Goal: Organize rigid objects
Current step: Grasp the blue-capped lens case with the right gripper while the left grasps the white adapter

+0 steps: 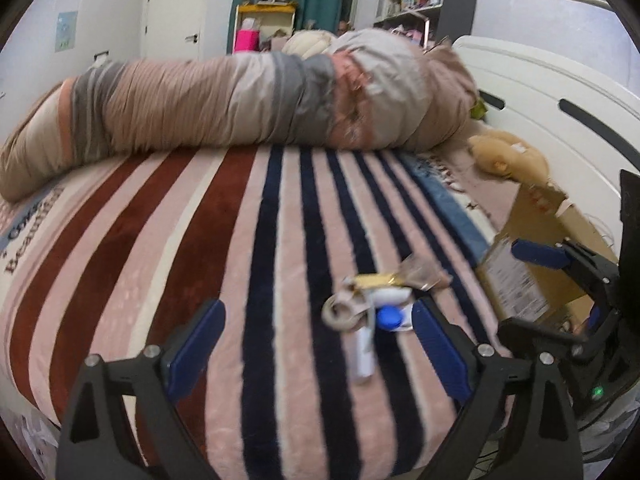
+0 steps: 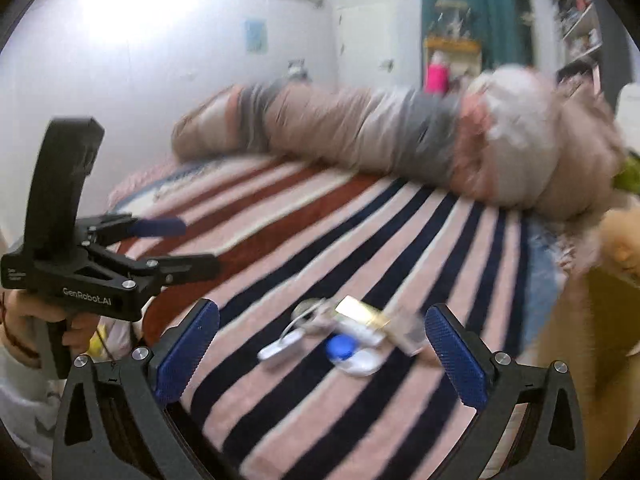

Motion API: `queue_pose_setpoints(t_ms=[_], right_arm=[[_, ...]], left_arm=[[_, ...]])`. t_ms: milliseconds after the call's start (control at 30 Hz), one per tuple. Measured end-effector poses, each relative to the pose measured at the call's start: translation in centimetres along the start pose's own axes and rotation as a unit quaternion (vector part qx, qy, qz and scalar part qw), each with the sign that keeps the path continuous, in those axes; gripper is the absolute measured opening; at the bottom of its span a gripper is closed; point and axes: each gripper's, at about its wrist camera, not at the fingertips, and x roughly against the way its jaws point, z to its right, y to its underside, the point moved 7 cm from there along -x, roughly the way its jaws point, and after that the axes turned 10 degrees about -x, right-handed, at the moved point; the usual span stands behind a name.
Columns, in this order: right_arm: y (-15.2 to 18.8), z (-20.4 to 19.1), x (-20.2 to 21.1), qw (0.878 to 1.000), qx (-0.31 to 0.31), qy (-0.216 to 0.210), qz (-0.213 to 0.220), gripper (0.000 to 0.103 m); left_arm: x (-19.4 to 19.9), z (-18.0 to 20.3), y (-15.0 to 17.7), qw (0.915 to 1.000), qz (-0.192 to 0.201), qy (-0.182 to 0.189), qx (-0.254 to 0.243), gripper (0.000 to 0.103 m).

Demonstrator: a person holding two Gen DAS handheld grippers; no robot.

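Left hand-held gripper [image 2: 180,248], side of its black body: "GenRobot.AI" in white letters; a smaller white print higher on the same body is too small to read.
Blanket [image 1: 120,280], pale band at its left edge: "Beautiful" in dark letters, reading along the edge; a second word beside it starts with "C", the rest blurred.
Box [image 1: 516,288], white label on its side: printed lines, too blurred to read.
Poster [image 1: 66,31] on the wall: no text legible.
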Motion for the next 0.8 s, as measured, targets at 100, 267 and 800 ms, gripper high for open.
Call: queue_pose_setpoints(t_ms=[100,267,800], right_arm=[[2.2,0.7,-4.0,0.999,-0.01,0.031,-0.038,0.103],[5.7,4.1,-8.3,0.993,-0.063,0.053,-0.086,0.097],[6.4,5.2,-9.6,0.994,-0.02,0.05,-0.09,0.035]], left_arm=[[-1.9,-0.7,1.9,0.9998,-0.015,0.011,0.012,0.093],[-4.4,-1.4,4.6,0.998,-0.037,0.039,0.033,0.093],[-9.0,3.9,5.8,0.9885,-0.06,0.132,0.042,0.06]])
